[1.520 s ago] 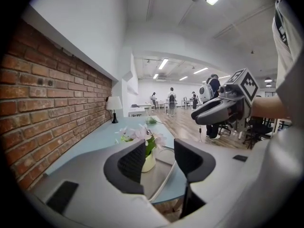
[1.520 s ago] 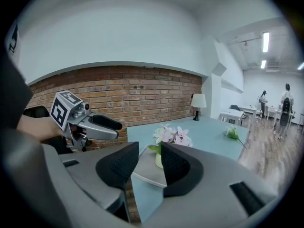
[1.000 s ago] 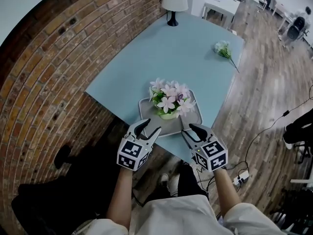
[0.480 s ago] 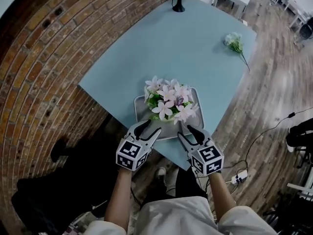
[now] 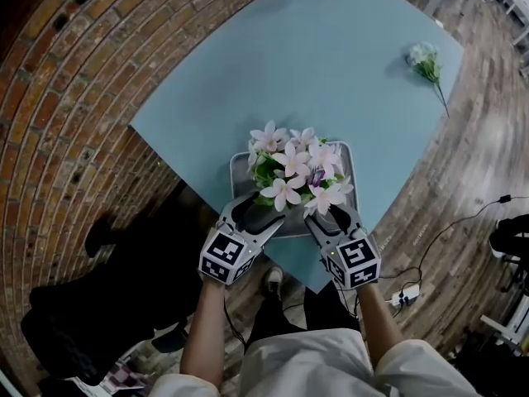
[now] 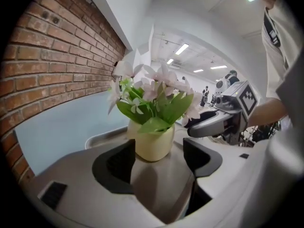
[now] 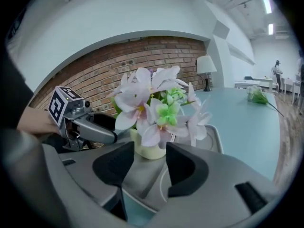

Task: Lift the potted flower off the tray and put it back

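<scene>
Potted flower on tray, blue table

Left gripper, right gripper, jaws opening (empty)

Head view steeply overhead; gripper views low, close, both on potted flower

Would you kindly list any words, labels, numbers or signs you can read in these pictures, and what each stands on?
None: no readable text shows anywhere.
Left hand-held gripper: its cube bears black-and-white square markers, patterns rather than letters.
Right hand-held gripper: the same.
Pot and tray: plain.
</scene>
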`<state>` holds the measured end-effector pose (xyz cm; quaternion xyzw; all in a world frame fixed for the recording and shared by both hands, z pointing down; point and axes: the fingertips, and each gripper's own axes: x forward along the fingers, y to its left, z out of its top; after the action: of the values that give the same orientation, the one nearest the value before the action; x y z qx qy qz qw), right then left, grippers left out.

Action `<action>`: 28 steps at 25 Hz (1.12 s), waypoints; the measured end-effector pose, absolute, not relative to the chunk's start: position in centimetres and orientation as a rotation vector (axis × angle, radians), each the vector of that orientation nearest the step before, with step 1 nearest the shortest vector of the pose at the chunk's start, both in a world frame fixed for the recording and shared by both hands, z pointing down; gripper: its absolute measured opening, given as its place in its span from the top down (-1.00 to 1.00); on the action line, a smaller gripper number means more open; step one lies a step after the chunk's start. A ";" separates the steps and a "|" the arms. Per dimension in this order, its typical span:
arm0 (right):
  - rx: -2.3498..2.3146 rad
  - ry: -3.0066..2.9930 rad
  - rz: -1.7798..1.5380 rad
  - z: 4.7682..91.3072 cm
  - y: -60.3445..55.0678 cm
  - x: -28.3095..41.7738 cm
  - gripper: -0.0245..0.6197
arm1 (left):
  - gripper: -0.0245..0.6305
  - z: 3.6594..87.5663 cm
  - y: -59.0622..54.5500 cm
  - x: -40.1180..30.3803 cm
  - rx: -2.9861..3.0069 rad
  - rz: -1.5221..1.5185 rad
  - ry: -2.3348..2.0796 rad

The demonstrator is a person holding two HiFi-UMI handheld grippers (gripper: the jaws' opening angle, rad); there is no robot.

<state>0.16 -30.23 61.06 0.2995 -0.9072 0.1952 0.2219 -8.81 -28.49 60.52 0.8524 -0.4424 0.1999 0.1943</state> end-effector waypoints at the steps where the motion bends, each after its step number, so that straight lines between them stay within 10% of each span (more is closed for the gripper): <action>1: 0.807 -2.516 0.518 61.1 -30.5 0.0 0.19 | -0.15 61.0 -28.7 -8.6 2.399 0.597 -1.225; 28: 0.408 -2.595 0.509 63.9 -32.5 -2.6 0.07 | -0.25 62.8 -32.2 -7.3 2.394 0.510 -1.218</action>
<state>-2.58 -32.48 63.87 0.1482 -0.9437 0.1852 0.2307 -7.32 -32.18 62.82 0.8575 -0.4363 0.1826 0.2024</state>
